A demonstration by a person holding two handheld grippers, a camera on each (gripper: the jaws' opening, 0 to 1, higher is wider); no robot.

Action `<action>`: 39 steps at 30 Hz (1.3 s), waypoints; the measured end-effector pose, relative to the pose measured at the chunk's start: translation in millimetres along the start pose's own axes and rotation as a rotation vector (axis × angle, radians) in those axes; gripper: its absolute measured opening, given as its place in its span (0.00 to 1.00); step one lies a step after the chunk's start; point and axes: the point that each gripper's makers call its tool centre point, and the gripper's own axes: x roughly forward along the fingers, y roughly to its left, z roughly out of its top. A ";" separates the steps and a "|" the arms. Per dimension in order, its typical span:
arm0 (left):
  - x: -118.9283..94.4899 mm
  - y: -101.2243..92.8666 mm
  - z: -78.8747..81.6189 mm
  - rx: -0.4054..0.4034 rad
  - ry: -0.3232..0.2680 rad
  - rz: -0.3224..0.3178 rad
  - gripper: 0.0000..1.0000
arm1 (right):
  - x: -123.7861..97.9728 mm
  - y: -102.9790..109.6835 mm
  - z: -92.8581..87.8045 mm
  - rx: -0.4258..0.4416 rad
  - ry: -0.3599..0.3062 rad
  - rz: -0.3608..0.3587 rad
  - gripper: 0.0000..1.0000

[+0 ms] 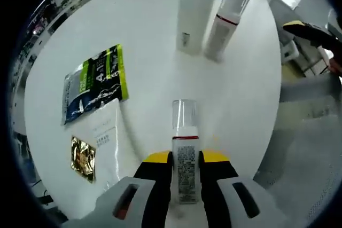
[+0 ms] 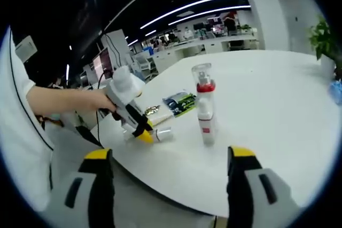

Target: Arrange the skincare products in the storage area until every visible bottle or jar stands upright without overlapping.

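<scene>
Near the table (image 1: pixel 246 94) edge, left gripper (image 1: pixel 186 177) pinches a lying clear-capped bottle (image 1: pixel 185 153); right gripper (image 2: pixel 170 169) spread, empty.

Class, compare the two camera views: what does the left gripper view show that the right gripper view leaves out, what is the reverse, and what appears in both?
Left gripper view alone: a gold foil sachet, a white packet and the label of the small clear-capped bottle clamped lying between the left gripper.

Right gripper view alone: the open right gripper, a hand holding the other tool, office desks and ceiling lights.

Both: the round white table, the green sachet and the standing red-banded bottle.
</scene>
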 end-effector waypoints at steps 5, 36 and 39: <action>7.5 -2.4 -3.3 0.057 0.081 0.000 0.17 | 0.8 0.7 -0.3 -0.002 0.001 0.001 0.88; -85.0 -36.7 42.0 -0.214 -0.591 -0.119 0.17 | -1.8 18.9 13.1 0.000 -0.032 0.060 0.82; -109.8 -41.5 50.9 -0.348 -0.695 -0.178 0.17 | -2.0 25.5 23.3 0.026 -0.077 0.093 0.81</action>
